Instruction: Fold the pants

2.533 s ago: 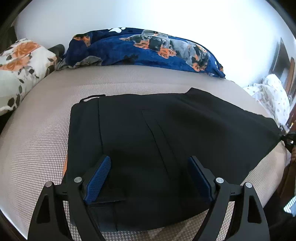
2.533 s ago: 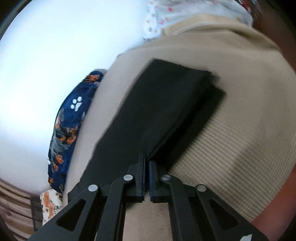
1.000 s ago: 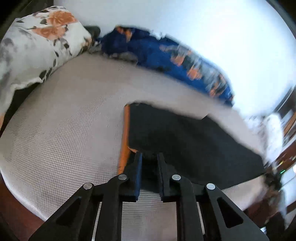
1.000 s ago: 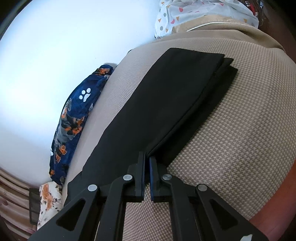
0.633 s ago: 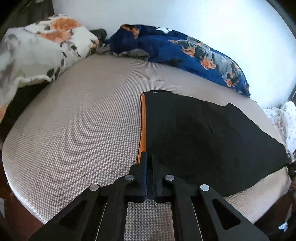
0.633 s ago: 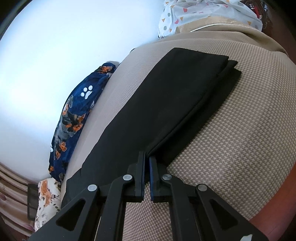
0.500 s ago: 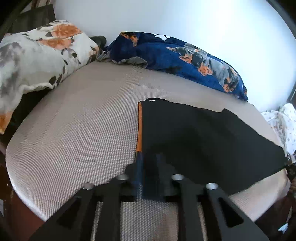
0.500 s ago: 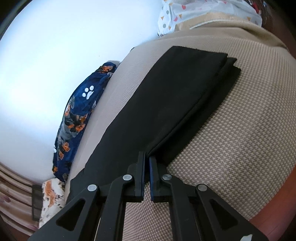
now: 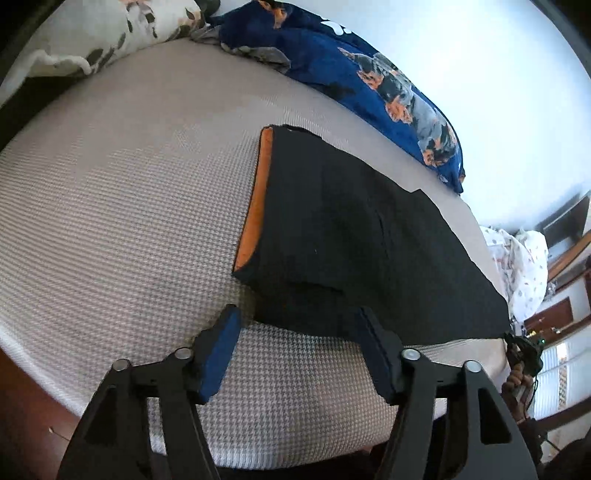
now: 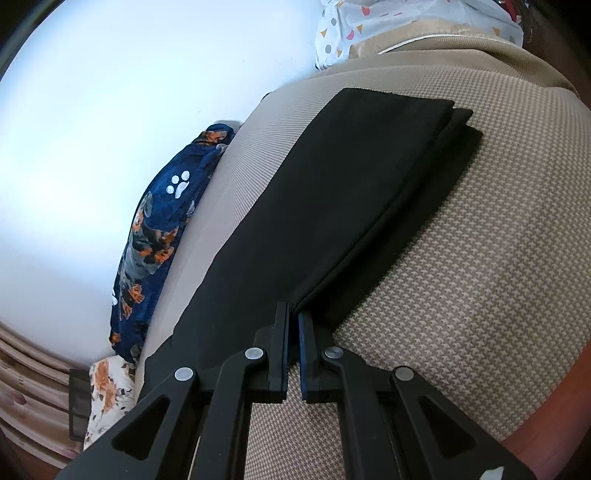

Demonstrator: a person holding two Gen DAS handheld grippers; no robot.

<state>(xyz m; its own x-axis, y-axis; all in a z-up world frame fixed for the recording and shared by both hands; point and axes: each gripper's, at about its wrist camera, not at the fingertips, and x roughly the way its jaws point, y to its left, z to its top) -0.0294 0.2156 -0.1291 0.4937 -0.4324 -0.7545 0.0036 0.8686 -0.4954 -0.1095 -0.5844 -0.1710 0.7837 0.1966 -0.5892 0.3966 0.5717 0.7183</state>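
Bed (image 9: 122, 229) under a beige houndstooth cover, black pants (image 9: 351, 236) lying flat across it with an orange waistband lining showing, my right tool (image 10: 291, 321) clamped on a leg's folded edge, my left tool (image 9: 299, 325) spread wide just off the waist corner

Black pants (image 9: 354, 236), folded lengthwise, flat

**Black pants on a houndstooth bed**

The pants (image 9: 354, 236) are plain black with an orange band (image 9: 255, 206) along the waist edge. The bed (image 9: 122, 206) wears a beige-and-white houndstooth weave. The blanket (image 9: 373, 70) is navy with orange-and-grey dogs and white paw prints. The pillow (image 9: 103, 33) is white with grey and orange flowers. The left claw (image 9: 295, 332) has blue pads on black.
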